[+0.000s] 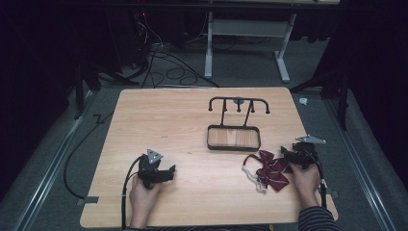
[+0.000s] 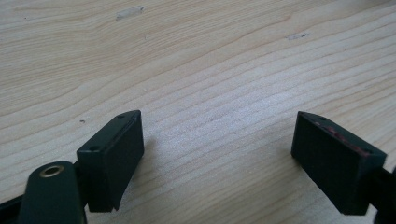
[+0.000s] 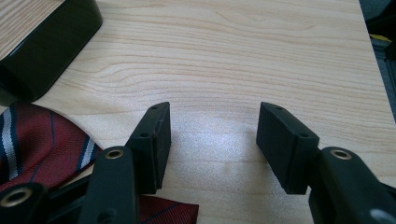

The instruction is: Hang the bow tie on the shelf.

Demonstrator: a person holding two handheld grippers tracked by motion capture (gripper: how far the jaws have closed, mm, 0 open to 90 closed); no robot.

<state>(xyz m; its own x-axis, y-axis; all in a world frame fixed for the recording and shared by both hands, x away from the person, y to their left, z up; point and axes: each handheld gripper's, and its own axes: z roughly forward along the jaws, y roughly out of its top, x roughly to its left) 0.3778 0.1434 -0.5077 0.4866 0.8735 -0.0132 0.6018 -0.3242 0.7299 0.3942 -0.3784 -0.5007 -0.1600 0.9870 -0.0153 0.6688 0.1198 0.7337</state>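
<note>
Wide open wood across the desk (image 1: 159,115), the whole left and far side bare right out to the edges, plenty of room there. The left gripper (image 1: 168,172) sits low near the front edge, jaws spread wide apart with nothing between them, just bare grain in the left gripper view. Over on the right, the right gripper (image 1: 285,153) rests close to the desk's right edge, jaws parted about halfway and holding nothing. Just beside it lies a dark red striped bow tie (image 1: 273,169) with a white strap loop (image 1: 250,173); in the right gripper view the red cloth (image 3: 42,140) runs under the left-hand jaw, touching or not, hard to say. Past the bow tie stands a black wire rack (image 1: 234,126) with a tray base and a hooked top bar, mid-desk, its dark corner (image 3: 44,46) cut off at the frame edge. Beyond the desk, cables (image 1: 168,67) and a white stand's legs (image 1: 284,65) on the floor, the rest lost in darkness.
</note>
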